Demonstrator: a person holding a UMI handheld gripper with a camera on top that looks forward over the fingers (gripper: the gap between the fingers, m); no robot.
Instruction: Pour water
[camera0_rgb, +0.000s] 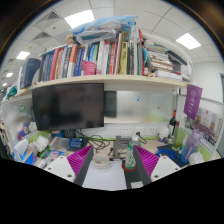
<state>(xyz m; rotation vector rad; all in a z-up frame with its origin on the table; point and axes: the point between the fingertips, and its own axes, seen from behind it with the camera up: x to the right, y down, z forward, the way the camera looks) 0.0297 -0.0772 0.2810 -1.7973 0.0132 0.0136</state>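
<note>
A white cup (101, 163) stands on a white sheet (105, 183) on the desk, just ahead of my fingers and left of centre. To its right a clear greenish bottle (130, 153) with a pale cap stands upright on a red coaster (130, 168), close to my right finger. My gripper (113, 166) is open and empty. Its magenta pads (82, 158) show at either side, and the cup and bottle lie in the gap ahead of them. Neither finger touches either thing.
A dark monitor (68, 105) stands behind the desk under a shelf packed with books (100, 58). Cables and a small grey stand (121, 146) lie behind the bottle. A dark bottle (173, 128) and clutter are at the right, more clutter at the left.
</note>
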